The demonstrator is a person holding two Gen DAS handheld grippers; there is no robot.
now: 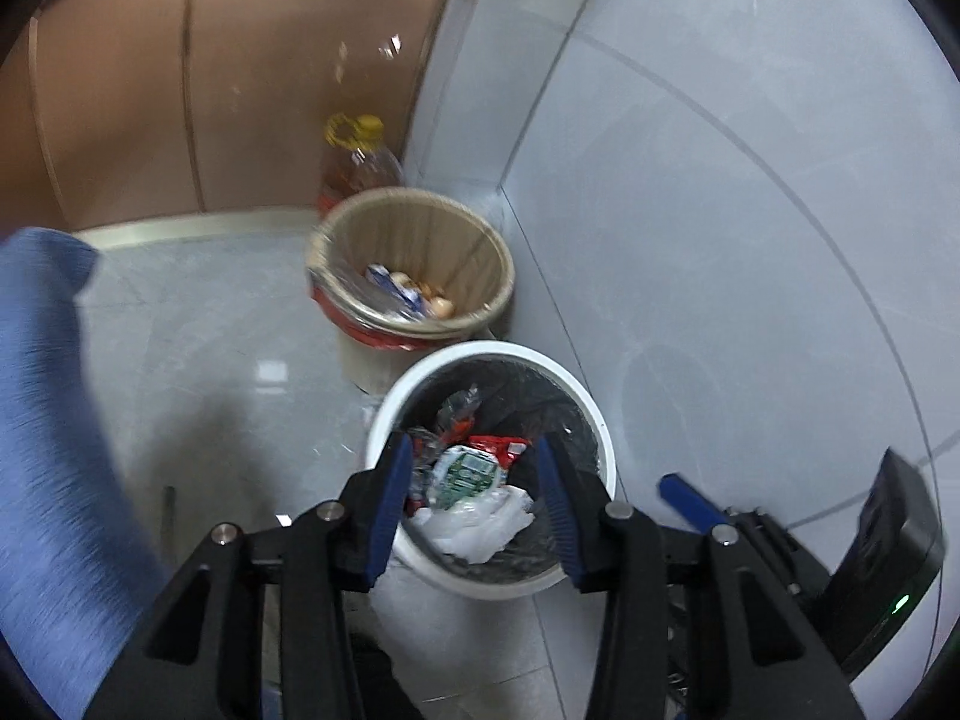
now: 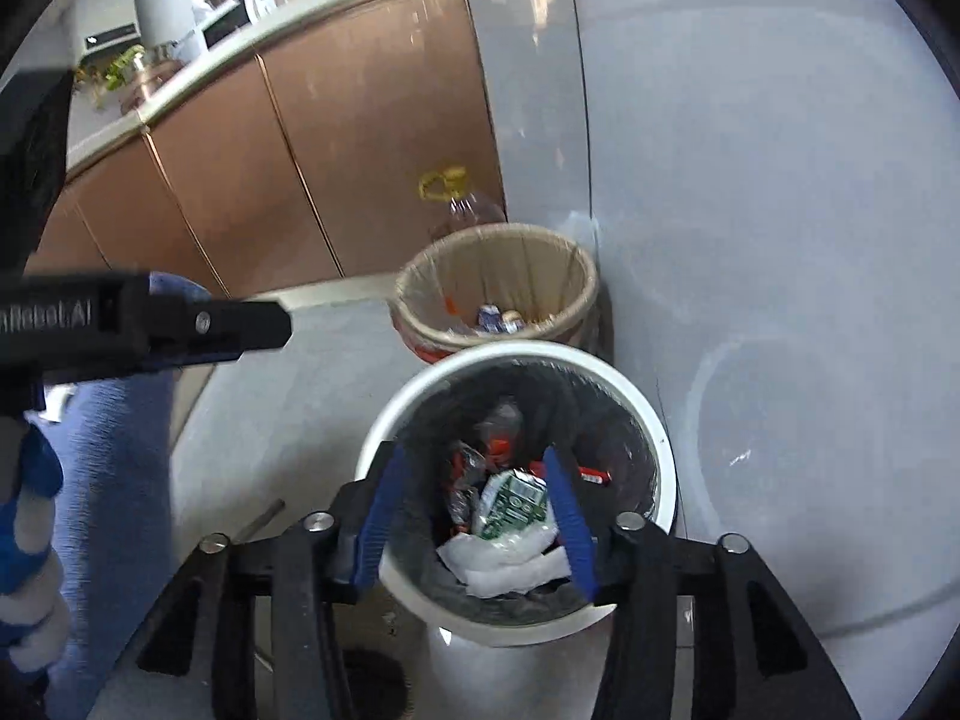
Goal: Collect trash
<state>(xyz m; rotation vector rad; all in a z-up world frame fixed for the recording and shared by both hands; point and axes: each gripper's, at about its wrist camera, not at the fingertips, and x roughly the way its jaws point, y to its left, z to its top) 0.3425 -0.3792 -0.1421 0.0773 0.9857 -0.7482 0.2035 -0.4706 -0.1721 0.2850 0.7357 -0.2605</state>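
Observation:
A white trash bin [image 1: 591,414] with a black liner stands on the floor by the wall. Inside lie a green-and-white carton [image 1: 468,474], white crumpled plastic [image 1: 480,525] and red wrappers [image 1: 498,447]. My left gripper [image 1: 474,480] hovers open and empty above the bin's mouth. In the right wrist view the same bin [image 2: 657,420] holds the carton [image 2: 510,504] and white tissue [image 2: 510,564]. My right gripper [image 2: 474,492] is open and empty above it. The right gripper also shows at the lower right of the left wrist view [image 1: 690,501].
A beige bin [image 1: 501,252] with a red band and food scraps stands just behind the white one. A yellow-capped oil bottle [image 1: 360,150] stands behind that, against brown cabinet doors [image 1: 240,90]. Grey wall panels [image 1: 720,180] are on the right. A blue sleeve [image 1: 42,420] is on the left.

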